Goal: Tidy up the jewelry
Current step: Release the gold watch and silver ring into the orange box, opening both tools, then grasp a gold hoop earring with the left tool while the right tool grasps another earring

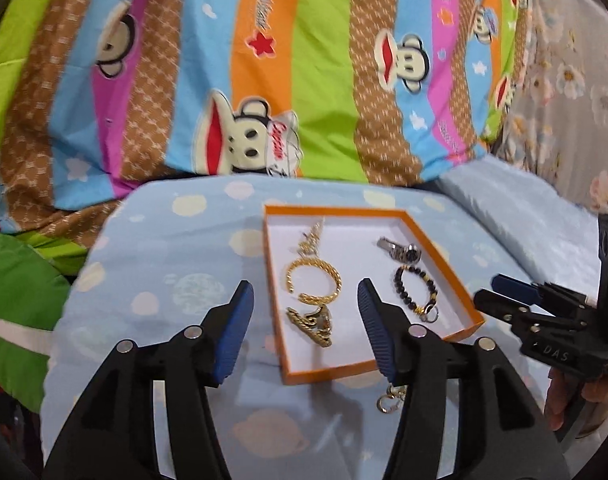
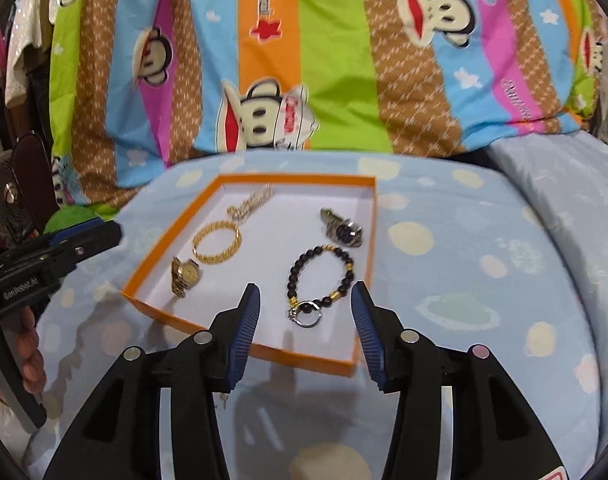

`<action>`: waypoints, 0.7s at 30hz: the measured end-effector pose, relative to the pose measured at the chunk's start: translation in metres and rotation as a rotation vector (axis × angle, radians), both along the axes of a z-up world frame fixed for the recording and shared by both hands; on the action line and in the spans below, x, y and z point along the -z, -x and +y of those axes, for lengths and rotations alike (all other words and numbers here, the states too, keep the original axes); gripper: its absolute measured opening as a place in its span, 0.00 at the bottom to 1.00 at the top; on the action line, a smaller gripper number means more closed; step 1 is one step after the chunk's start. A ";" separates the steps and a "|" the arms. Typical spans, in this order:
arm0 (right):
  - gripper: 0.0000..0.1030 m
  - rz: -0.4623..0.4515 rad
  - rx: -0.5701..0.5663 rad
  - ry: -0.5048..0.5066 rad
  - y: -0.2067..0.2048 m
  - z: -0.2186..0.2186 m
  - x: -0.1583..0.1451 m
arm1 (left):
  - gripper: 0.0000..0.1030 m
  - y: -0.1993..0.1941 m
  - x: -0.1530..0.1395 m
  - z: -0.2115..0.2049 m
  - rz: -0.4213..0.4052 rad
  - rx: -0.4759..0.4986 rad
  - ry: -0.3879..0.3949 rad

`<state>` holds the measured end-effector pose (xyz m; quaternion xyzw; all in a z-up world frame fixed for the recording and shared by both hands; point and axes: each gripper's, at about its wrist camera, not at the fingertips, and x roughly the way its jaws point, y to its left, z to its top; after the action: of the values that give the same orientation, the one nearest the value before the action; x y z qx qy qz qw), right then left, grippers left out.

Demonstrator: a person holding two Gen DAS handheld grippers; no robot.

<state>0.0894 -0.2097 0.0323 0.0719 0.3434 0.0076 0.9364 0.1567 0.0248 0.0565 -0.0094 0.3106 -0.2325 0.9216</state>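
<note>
Orange-rimmed and white inside, the tray [image 2: 358, 236] sat on the pale blue spotted sheet [image 2: 484, 280] in the middle of both frames. I saw five pieces in it: a gold chain [image 2: 250, 204] toward the top, a gold bangle [image 2: 216, 242] below it, a gold watch [image 2: 185, 275] at lower left, a steel watch [image 2: 343, 229] at upper right, and a black bead bracelet [image 2: 320, 282] below that, a small ring touching its lower end. My left claw [image 1: 306, 306] hung over the tray's near left part, fingers apart and holding nothing. My right claw [image 2: 306, 304] was likewise spread and empty, the bracelet showing between its tips. In the left view, small gold rings [image 1: 390, 398] lay on the sheet just outside the tray's near edge, partly hidden by a finger. Striped monkey-print bedding [image 1: 264, 60] filled the top.
</note>
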 end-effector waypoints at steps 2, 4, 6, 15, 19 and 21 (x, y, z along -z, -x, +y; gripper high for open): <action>0.51 -0.022 0.016 -0.031 0.018 -0.006 -0.007 | 0.54 0.013 -0.008 0.014 -0.014 -0.018 0.022; 0.51 -0.040 0.034 -0.050 0.038 -0.009 -0.007 | 0.59 0.028 -0.009 0.027 -0.013 -0.025 0.046; 0.51 -0.036 0.047 -0.052 0.053 -0.007 -0.001 | 0.59 0.042 -0.004 0.034 -0.005 -0.032 0.050; 0.51 0.040 0.021 -0.079 0.075 0.020 0.039 | 0.62 0.094 0.048 0.013 0.091 0.052 -0.043; 0.51 0.056 0.015 -0.072 0.080 0.027 0.046 | 0.62 0.100 0.067 0.001 0.114 0.057 -0.134; 0.51 0.056 0.015 -0.066 0.080 0.027 0.046 | 0.62 0.098 0.070 0.001 0.138 0.068 -0.129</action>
<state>0.0094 -0.1824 -0.0138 0.1055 0.3684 0.0098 0.9236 0.0586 0.0260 -0.0133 0.0445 0.3877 -0.2422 0.8883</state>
